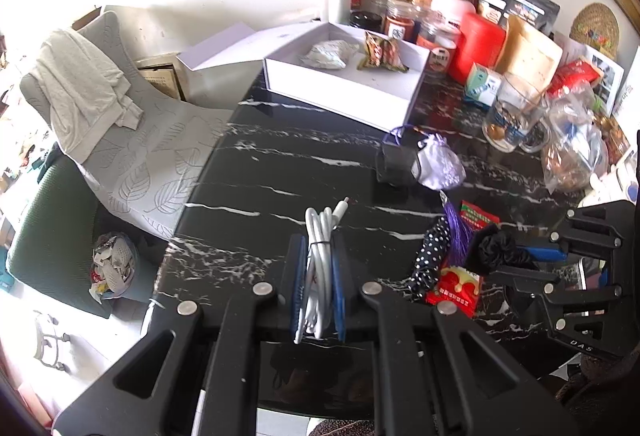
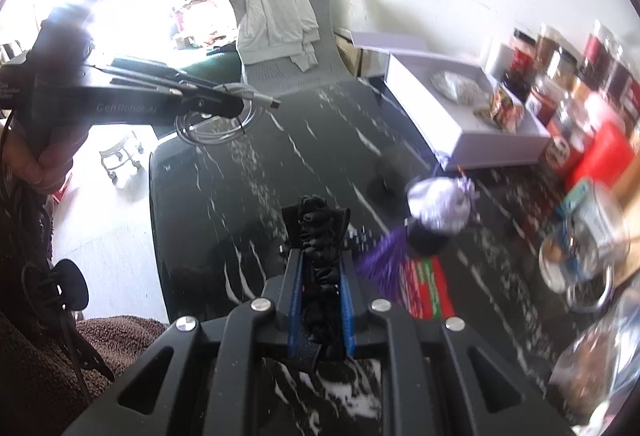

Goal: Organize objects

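Note:
My left gripper [image 1: 318, 256] is shut on a bundled white cable [image 1: 320, 236] and holds it above the black marble table [image 1: 280, 155]. It also shows in the right wrist view [image 2: 224, 95], cable loop [image 2: 216, 131] hanging below it. My right gripper [image 2: 320, 232] is shut on a black scrunchie [image 2: 320, 236]; it also shows in the left wrist view [image 1: 492, 252]. An open white box [image 1: 348, 91] at the table's back holds two snack packets [image 1: 382, 53]. A lilac pouch [image 1: 438, 165], a purple tassel [image 1: 454, 228], a polka-dot item [image 1: 430, 256] and red packets [image 1: 454, 290] lie on the table.
Jars, a red canister [image 1: 478, 47], bags and a glass mug [image 1: 516, 115] crowd the table's right and back. A grey chair with a towel [image 1: 84, 83] stands at the left. A small black box [image 1: 394, 163] sits beside the pouch.

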A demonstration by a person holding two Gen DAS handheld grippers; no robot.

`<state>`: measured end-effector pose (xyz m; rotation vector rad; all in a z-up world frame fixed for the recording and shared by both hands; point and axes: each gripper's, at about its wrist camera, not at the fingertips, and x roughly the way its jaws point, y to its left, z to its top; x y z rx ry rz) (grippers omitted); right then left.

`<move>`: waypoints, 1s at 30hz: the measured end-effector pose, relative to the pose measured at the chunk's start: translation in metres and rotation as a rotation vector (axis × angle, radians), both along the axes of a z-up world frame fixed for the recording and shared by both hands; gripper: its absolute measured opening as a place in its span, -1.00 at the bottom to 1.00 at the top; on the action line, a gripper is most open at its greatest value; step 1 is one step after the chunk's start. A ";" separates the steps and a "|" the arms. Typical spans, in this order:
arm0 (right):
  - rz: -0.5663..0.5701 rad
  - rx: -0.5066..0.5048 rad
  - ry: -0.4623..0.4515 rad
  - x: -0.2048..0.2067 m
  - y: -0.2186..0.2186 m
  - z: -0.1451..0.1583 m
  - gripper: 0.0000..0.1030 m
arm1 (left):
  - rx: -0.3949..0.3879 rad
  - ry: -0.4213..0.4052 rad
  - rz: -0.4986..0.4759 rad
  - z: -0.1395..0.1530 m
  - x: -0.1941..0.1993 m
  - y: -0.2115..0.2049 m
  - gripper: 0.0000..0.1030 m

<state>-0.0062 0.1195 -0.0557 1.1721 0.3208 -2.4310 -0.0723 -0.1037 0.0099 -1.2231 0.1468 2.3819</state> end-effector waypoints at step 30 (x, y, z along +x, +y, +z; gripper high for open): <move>0.019 -0.013 0.004 -0.064 0.001 0.013 -0.70 | 0.055 -0.065 -0.005 -0.012 -0.055 0.002 -0.37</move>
